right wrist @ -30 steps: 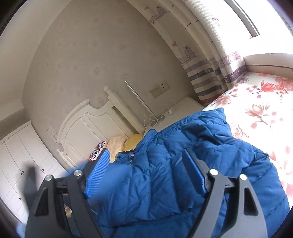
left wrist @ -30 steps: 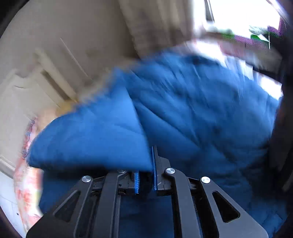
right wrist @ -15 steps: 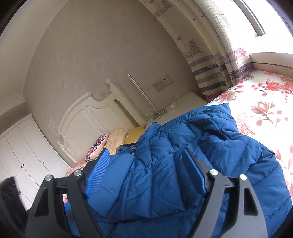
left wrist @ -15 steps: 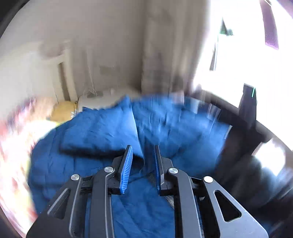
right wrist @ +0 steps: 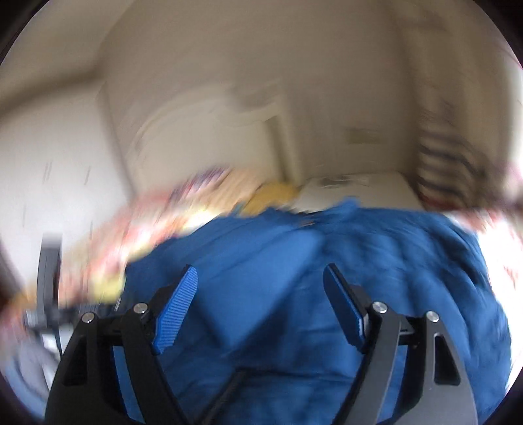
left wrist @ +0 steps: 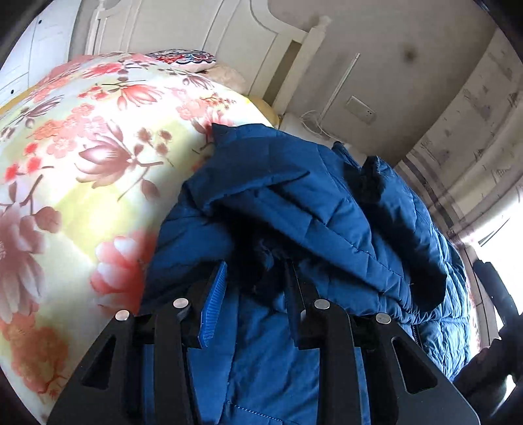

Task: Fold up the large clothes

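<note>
Blue padded jacket (left wrist: pixel 327 209) lies on floral bedspread (left wrist: pixel 81 170), long axis toward headboard (left wrist: pixel 196 29). Left gripper (left wrist: pixel 255 294) over folded sleeve, jaws just opening, pads clear. Right gripper (right wrist: pixel 261 304) spread wide, empty, above jacket.

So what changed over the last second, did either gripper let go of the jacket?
The left gripper, shut on a fold of the blue jacket a second ago, has just been opening and released it; the jacket lies under its parted fingers. The right gripper stayed open and empty. The jacket remains on the floral bedspread.
</note>
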Tool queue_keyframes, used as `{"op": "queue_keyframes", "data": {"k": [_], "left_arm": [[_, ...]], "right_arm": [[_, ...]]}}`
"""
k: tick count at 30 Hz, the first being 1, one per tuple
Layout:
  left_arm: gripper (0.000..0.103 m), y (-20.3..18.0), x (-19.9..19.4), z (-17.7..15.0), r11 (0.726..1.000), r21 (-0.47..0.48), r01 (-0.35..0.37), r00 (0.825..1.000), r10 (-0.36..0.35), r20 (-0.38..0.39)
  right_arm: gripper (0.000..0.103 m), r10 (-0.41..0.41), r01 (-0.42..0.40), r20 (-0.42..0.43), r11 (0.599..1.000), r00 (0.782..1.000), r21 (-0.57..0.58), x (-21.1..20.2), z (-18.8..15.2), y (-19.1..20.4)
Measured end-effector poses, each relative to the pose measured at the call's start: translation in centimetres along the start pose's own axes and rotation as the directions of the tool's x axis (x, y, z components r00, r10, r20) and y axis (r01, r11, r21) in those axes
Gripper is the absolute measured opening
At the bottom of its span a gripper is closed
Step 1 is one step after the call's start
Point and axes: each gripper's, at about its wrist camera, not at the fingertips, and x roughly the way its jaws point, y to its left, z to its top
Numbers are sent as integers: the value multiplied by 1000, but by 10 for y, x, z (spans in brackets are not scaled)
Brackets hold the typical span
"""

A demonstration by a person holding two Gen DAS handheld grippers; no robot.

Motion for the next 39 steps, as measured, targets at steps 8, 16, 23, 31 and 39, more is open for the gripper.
{"op": "queue_keyframes", "data": {"k": [8,16,23,31,39], "left_arm": [[38,0,29,10,992,-89,89,996,-89,-2],[47,2,27,10,986,-107,128,992,-128,6],[52,-3,30,10,990,-83,116,993,-117,1],[55,-1,32,11,988,-86,126,992,-126,1],[59,-2,32,10,987,-86,133,991,-133,4]], "right_arm": [[69,-325,160,-179,785,928,-598,98,0,112],[19,-187,156,-60,929,981,-336,57,31,83],[22,-37,-73,174,807,984,585,-52,-27,-126],[50,-17,-35,70,731,997,682,-42,-69,-163],[14,-11,-22,48,762,999,647,-43,-64,-153]]}}
